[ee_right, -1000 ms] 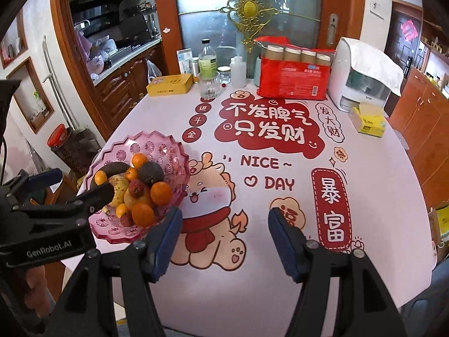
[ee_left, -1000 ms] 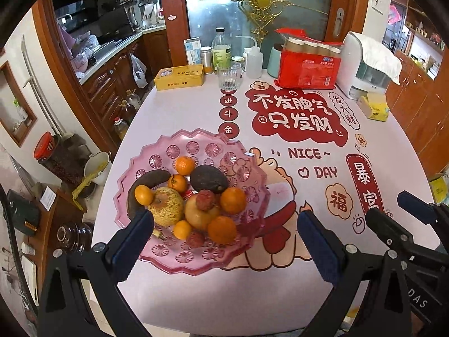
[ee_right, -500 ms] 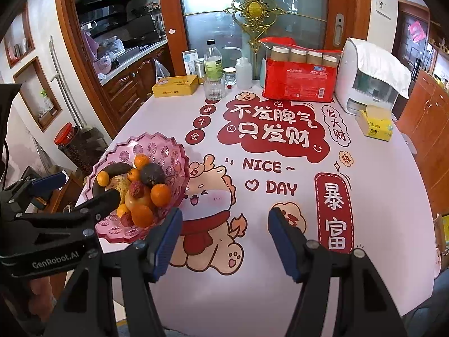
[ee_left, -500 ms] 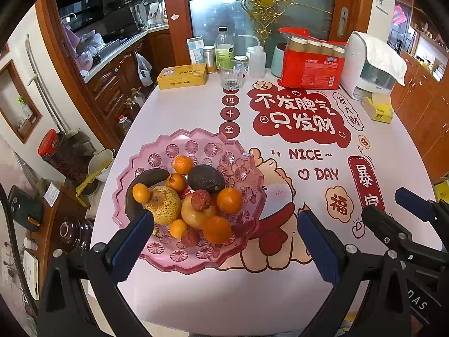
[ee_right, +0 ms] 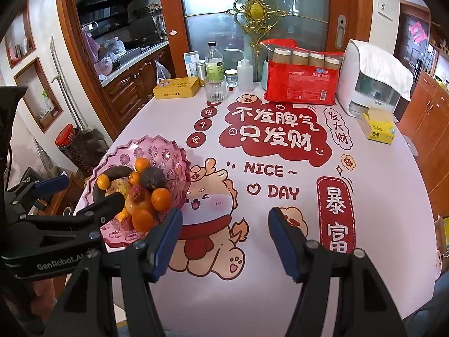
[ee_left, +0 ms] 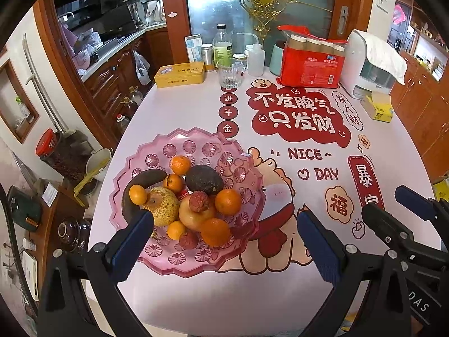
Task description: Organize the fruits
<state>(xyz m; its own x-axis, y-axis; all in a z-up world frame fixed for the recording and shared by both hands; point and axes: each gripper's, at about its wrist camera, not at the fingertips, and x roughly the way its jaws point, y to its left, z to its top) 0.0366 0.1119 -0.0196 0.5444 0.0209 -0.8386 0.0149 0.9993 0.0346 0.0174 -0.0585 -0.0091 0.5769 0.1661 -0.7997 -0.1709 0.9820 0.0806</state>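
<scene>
Both jaws wide, empty; I'd pinch the near orange (ee_left: 215,231) across its firm middle, lychees (ee_left: 198,201) bruise easily.

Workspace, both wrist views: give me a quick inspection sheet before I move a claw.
Surface: table under a pale printed cover, red lettering and a cartoon animal.
Job's things: pink fruit dish near the left edge, piled with oranges, a dark avocado, a speckled pear, a blackened banana and small red fruits.
Clutter: far edge holds a yellow tin, glass tumbler, bottles, red cup pack, white appliance, tissue box.
Grippers: left claw open over the dish; right claw open over bare cover; both empty.
Cables: nothing seen.
Surroundings: wooden cabinets, glass door, kitchen counter.
</scene>
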